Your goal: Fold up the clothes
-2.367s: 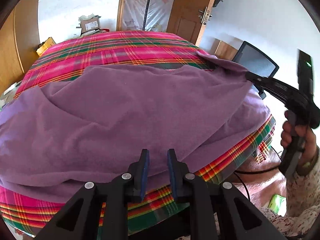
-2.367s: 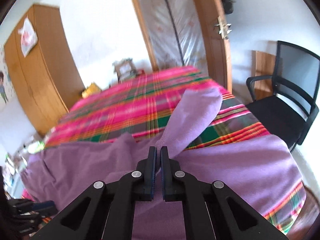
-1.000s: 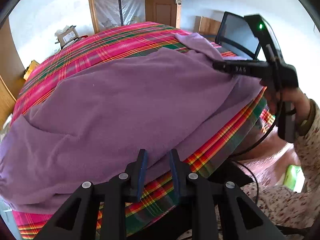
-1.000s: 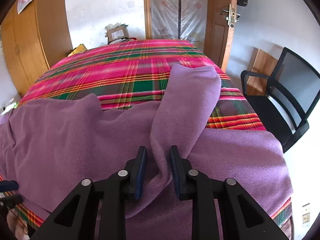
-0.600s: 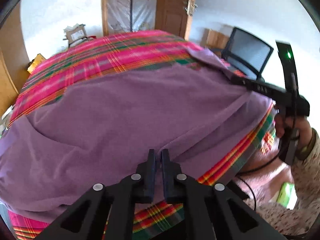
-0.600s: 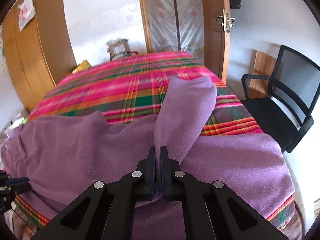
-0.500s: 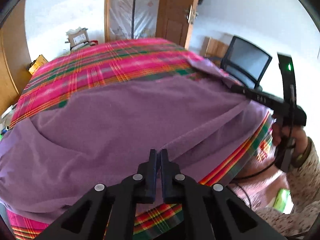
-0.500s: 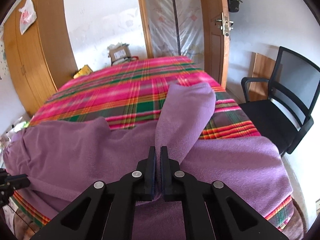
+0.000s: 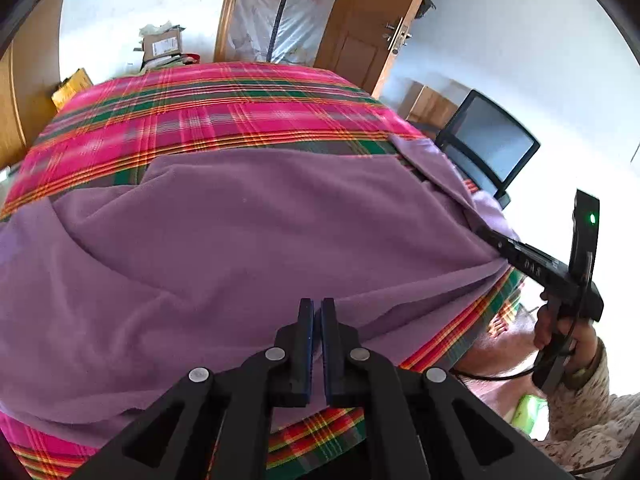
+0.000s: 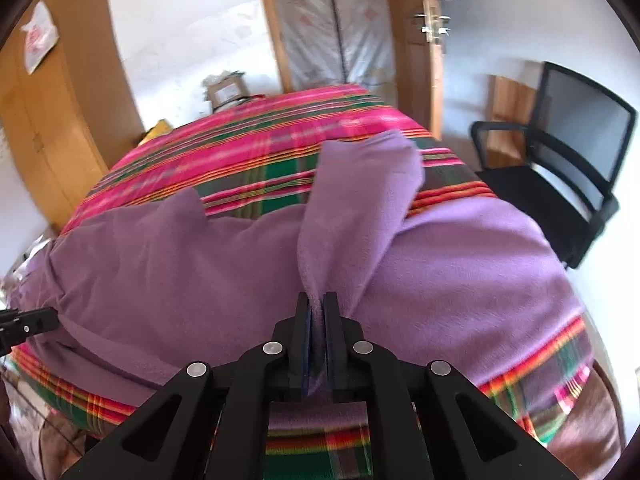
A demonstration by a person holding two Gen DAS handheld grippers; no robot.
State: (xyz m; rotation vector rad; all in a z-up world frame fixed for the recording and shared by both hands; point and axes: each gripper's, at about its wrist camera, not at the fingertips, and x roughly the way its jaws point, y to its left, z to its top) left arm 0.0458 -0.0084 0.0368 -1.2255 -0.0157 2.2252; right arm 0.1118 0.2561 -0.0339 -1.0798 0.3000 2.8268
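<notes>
Well, the folding has barely started. The purple garment [image 9: 248, 240] lies spread wide over the near half of the bed [image 9: 224, 108], which wears a pink and green checked cover. Its bottom edge hangs over the near side of the bed, toward six o'clock. No neat fold shows anywhere yet, so I think almost all of the work is left.

The left gripper [image 9: 316, 340] has its two fingers squeezed together on the near edge of the purple cloth, at six o'clock in the left wrist view. The right gripper [image 10: 317, 340] pinches a bunched ridge of the same cloth where one sleeve [image 10: 360, 184] joins the body. That sleeve points away toward twelve o'clock, lying on the bed cover. The right fingers are easing apart a tiny bit, but the cloth is pressed between them.

In the left wrist view the right gripper shows again at three o'clock, with a hand [image 9: 560, 332] around its handle and a small green light on top.

Next, I think the sleeve and the sides need to be laid over the middle.

For writing, some pale letters sit on the side of that far gripper, too small to read surely. A cardboard box [image 9: 162, 42] at eleven o'clock has a white label, also too small. A black chair [image 10: 560, 168] stands at two o'clock.
</notes>
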